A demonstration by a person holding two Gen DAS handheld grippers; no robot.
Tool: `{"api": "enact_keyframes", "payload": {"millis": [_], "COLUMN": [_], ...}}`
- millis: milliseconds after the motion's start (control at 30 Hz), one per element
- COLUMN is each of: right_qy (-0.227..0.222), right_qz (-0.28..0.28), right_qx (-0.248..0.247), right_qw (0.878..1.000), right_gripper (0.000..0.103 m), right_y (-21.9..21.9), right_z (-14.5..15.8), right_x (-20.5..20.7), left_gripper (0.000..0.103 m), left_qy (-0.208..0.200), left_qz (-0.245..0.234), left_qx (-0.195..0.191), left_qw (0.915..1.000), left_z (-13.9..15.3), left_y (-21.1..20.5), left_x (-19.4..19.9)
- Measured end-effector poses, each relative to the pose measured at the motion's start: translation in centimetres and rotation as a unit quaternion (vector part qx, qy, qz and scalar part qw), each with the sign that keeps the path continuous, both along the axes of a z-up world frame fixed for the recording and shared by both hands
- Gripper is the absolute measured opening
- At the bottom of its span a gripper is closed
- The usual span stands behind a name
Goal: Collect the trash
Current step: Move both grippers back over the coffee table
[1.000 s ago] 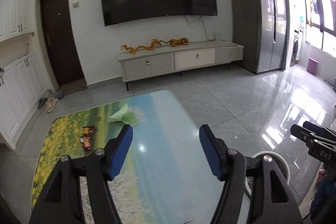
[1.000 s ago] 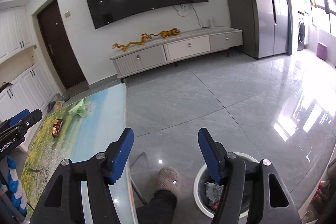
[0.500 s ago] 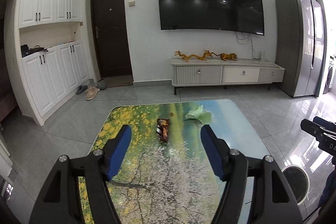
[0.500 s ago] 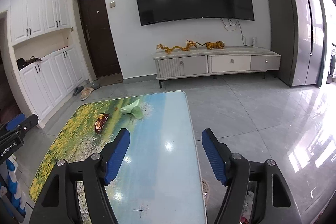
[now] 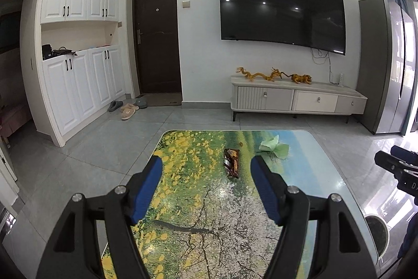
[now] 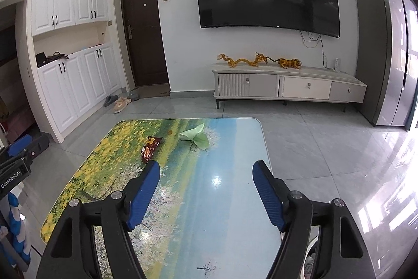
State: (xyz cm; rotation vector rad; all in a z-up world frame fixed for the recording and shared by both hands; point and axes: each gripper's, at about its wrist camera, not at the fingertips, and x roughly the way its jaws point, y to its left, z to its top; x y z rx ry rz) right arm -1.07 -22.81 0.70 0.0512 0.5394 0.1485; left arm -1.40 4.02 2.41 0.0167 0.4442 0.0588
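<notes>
The left gripper, black-framed with blue-padded fingers, is held over the near part of a low table with a glossy printed landscape top, and is aimed slightly downward across it. Its jaws are spread wide and nothing is held between them. The right gripper, of the same build, is held level beside it over the table's blue side; its jaws are opening and are likewise empty. A crumpled brown snack wrapper is seen lying flat mid-table, well ahead of both grippers. A crumpled pale green paper napkin lies near it, toward the far edge.
</notes>
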Motion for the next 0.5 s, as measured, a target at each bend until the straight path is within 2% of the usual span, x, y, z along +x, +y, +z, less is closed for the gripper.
{"api": "enact_keyframes", "payload": {"millis": [133, 267, 500], "right_qy": [-0.002, 0.001, 0.007], "right_qz": [0.005, 0.006, 0.006], "right_qx": [-0.004, -0.007, -0.005], "right_qw": [1.0, 1.0, 1.0], "right_gripper": [0.074, 0.075, 0.076], "right_y": [0.5, 0.8, 0.6], "right_z": [0.1, -0.1, -0.7], "right_x": [0.7, 1.6, 3.1], "left_gripper": [0.069, 0.078, 0.079], "left_qy": [0.001, -0.001, 0.002], "left_qz": [0.003, 0.007, 0.005], "left_qx": [0.001, 0.003, 0.016], "left_qw": [1.0, 1.0, 0.9999], "left_z": [0.0, 0.0, 0.0], "left_y": [0.6, 1.0, 1.2], "left_x": [0.6, 1.3, 3.1]}}
